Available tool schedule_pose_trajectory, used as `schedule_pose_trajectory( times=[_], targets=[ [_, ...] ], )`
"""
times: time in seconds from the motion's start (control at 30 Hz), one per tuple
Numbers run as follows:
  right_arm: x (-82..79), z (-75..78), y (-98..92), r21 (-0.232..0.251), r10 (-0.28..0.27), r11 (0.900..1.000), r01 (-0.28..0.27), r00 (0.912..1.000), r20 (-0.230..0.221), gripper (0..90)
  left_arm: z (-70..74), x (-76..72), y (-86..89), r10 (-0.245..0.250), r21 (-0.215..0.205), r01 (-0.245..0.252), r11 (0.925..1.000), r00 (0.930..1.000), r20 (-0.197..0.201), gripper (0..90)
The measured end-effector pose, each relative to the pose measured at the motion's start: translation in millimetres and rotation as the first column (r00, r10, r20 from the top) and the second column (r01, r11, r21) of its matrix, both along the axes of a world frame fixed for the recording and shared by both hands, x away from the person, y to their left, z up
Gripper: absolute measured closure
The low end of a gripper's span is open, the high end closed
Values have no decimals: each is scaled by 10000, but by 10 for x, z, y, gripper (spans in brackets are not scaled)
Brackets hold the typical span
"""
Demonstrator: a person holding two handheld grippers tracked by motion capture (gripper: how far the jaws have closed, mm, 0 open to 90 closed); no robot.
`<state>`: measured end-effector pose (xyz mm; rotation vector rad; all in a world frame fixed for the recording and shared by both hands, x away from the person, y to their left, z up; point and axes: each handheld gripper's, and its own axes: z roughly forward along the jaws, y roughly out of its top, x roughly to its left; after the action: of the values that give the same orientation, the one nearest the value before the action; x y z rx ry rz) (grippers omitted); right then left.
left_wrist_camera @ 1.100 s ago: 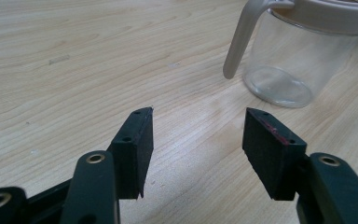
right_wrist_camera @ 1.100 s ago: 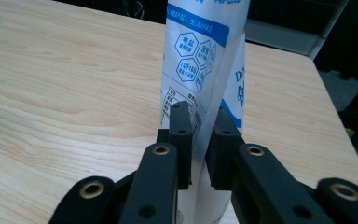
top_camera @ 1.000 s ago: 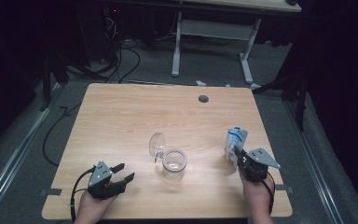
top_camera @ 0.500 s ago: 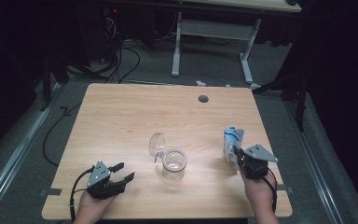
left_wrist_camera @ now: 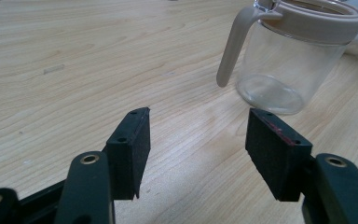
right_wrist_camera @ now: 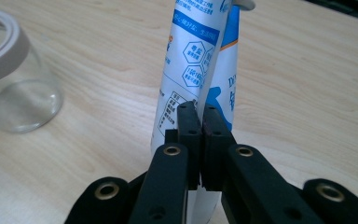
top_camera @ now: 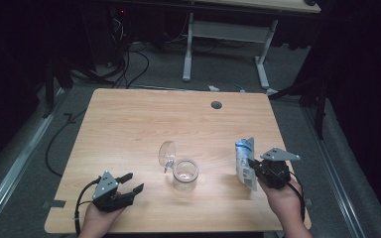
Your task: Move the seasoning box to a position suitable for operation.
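Note:
A clear glass jar (top_camera: 185, 173) stands near the middle of the wooden table (top_camera: 129, 119), its hinged lid (top_camera: 167, 152) tipped open to the left. My right gripper (top_camera: 252, 166) is to the jar's right, shut on a blue and white printed pouch (top_camera: 244, 158) that it holds upright. In the right gripper view the jaws (right_wrist_camera: 200, 114) pinch the pouch (right_wrist_camera: 200, 51) at a thin fold, with the jar (right_wrist_camera: 14, 88) at the left. My left gripper (top_camera: 131, 182) rests open at the front left. Its jaws (left_wrist_camera: 198, 140) hold nothing, and the jar (left_wrist_camera: 289, 60) with its beige rim is just beyond them.
A dark cable hole (top_camera: 216, 105) sits near the table's far edge. Beyond the table are white desk legs (top_camera: 188, 49) and cables (top_camera: 129, 59) on the grey floor. Bare wood lies between the jar and the far edge.
My right gripper has risen a little with the pouch in it, and the pouch stands higher off the table. The left gripper and the jar have stayed put.

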<state>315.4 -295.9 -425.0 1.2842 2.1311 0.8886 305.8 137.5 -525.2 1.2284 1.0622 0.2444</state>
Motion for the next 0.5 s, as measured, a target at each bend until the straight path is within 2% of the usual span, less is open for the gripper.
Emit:
schedule_pose_trajectory(
  times=[0.23, 0.5],
  targets=[
    [-11, 99, 43, -464, 519, 9974, -554, 9958, -751, 892, -2, -6, -11, -25, 4, 25, 10000, 10000, 45, 406],
    [15, 197, 108, -869, 880, 9908, -1036, 9819, -1677, 893, 0, -18, -21, -101, 19, 101, 9999, 9999, 77, 406]
  ],
)
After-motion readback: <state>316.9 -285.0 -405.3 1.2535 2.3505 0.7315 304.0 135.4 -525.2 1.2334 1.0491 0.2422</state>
